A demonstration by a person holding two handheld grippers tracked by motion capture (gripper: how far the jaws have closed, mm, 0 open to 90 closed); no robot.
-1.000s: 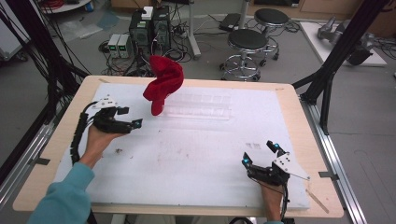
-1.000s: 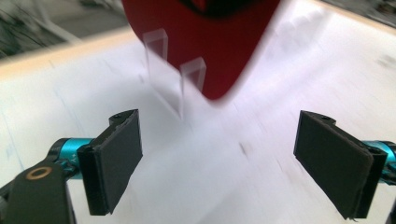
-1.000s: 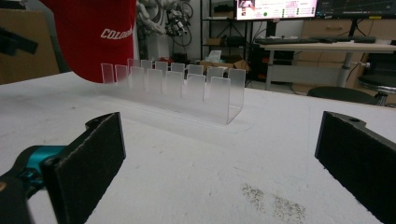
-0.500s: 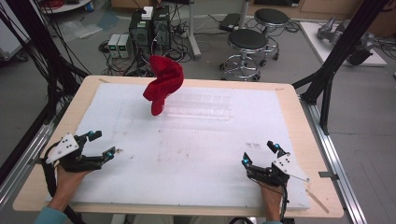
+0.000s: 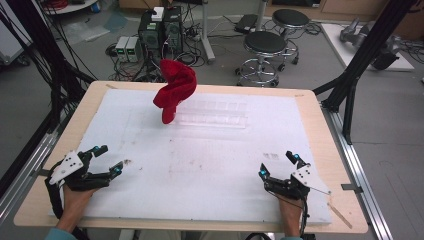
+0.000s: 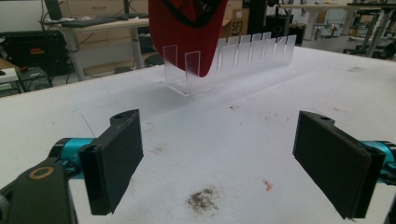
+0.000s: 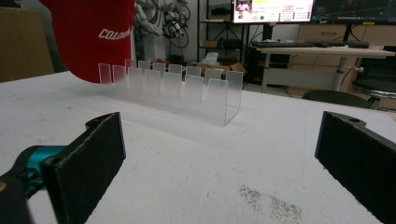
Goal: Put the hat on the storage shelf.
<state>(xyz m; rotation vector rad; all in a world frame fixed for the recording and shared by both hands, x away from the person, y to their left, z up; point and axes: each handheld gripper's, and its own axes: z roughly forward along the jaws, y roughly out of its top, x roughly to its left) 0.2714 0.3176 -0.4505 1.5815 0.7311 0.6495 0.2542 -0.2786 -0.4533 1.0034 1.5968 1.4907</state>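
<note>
We hold both grippers low at the near edge of the white table sheet (image 5: 210, 165), jaws spread wide and empty, probably at rest. The left gripper (image 5: 102, 162) and the right gripper (image 5: 279, 166) face the red fabric baseball cap (image 5: 173, 92), which stands well ahead of them, propped in the end slot of the clear acrylic slotted rack (image 5: 215, 116). The cap's top is cut off in both gripper views, and its lettering reads only in part; the transparent rack is faint from above.
</note>
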